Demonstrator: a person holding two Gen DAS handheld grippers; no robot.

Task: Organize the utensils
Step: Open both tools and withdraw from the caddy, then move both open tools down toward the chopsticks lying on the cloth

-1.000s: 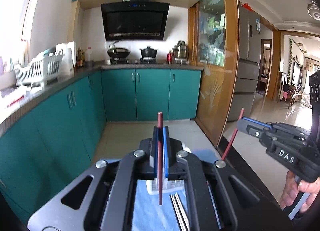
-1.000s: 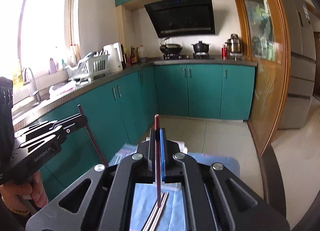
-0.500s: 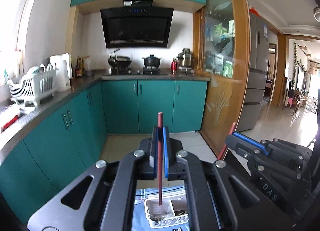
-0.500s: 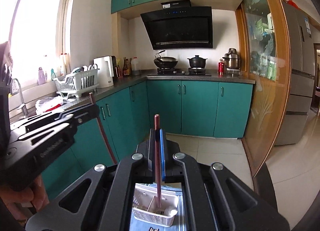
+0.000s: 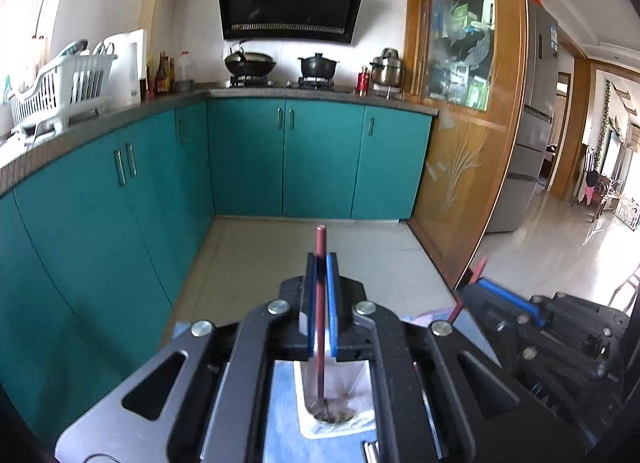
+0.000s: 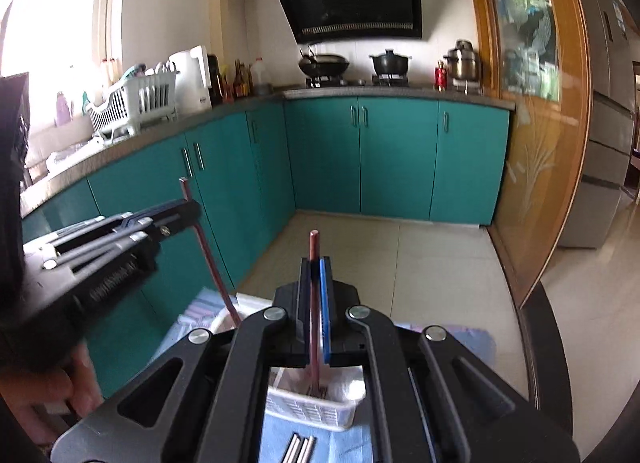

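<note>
Our left tongs (image 5: pixel 320 303) and right tongs (image 6: pixel 316 303) each clamp 1 dark red chopstick (image 5: pixel 320 327) upright over the white plastic utensil basket (image 6: pixel 316 411). We judge neither is dropped in yet, and metal chopsticks (image 6: pixel 300 449) wait on the blue cloth (image 6: pixel 276 443).

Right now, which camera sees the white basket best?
The right wrist view: the white basket shows its slatted wall and rim below the right gripper. The left wrist view shows it blurred, looking down inside.
</note>
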